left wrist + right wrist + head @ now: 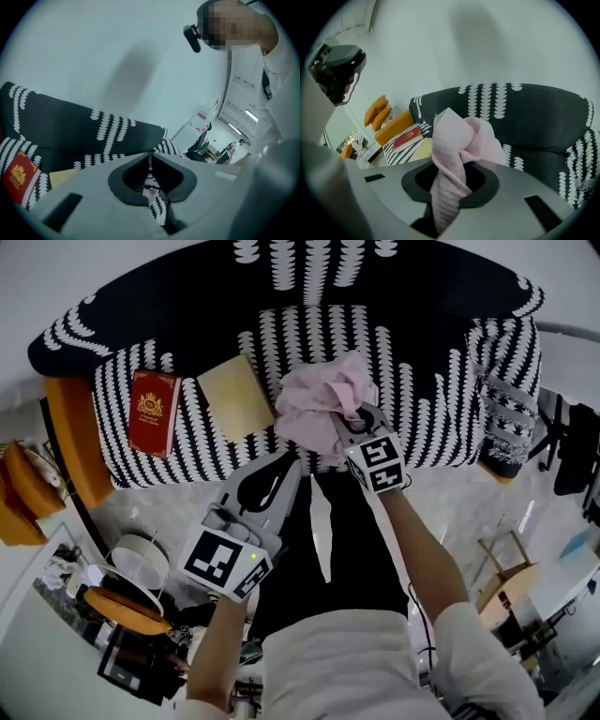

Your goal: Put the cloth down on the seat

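Observation:
A crumpled pink cloth [319, 399] hangs just above the middle of the black-and-white patterned seat [422, 381]. My right gripper [356, 420] is shut on its near edge. In the right gripper view the cloth [461, 140] rises as a twisted bunch from between the jaws, in front of the seat's dark backrest [534, 117]. My left gripper [292, 465] hovers lower and nearer, over the seat's front edge. Its jaws are together with nothing between them. In the left gripper view the left gripper [150, 164] points towards the backrest [65, 131].
A red book [155, 412] and a pale yellow pad [236, 395] lie on the seat's left half. A patterned cushion [506, 423] rests on the right arm. Orange chairs [75, 437] stand to the left, and a round white stool [141, 559] stands at lower left.

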Motion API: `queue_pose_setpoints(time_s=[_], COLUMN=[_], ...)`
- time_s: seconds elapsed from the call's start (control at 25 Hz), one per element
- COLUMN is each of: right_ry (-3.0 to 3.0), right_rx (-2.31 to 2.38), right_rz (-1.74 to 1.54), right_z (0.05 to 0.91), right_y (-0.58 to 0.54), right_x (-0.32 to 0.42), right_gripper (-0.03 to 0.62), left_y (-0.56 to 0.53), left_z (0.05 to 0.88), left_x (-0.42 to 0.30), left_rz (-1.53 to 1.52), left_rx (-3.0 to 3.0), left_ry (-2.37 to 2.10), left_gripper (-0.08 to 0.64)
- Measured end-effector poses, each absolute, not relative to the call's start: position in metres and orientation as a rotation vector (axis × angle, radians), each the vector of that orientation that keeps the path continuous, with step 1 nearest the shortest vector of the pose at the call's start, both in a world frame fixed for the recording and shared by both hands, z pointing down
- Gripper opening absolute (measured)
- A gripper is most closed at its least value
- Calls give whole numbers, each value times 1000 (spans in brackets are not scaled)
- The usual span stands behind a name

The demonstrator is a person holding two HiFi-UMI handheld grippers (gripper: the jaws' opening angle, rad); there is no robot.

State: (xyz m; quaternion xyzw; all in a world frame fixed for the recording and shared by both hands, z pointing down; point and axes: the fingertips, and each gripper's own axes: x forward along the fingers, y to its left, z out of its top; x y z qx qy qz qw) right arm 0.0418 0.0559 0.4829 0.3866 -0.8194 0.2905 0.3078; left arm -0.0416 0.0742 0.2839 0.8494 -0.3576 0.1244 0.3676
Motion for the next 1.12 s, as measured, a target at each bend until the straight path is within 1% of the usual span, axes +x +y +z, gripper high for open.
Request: queue_pose_setpoints(time_s=[0.36,0.64,0.88,1.12], right_ry=[-2155,-2078,-1999,-1956], right_rx=[915,857,690,605], right_rz=[810,859,742,747], right_z=[529,581,617,646], right_y=[74,82,94,105], right_x=[40,43,49,51], right_gripper=[87,87,92,94], left_y=[72,69,58,61], left_z=[303,324,321,321], left_x=[-18,-13,-12,-20], left_rz=[316,350,365,368], left_rx=[2145,2130,2136,2120], left_ry=[-976,-1008,-1027,-1056], left_gripper=[29,29,29,29])
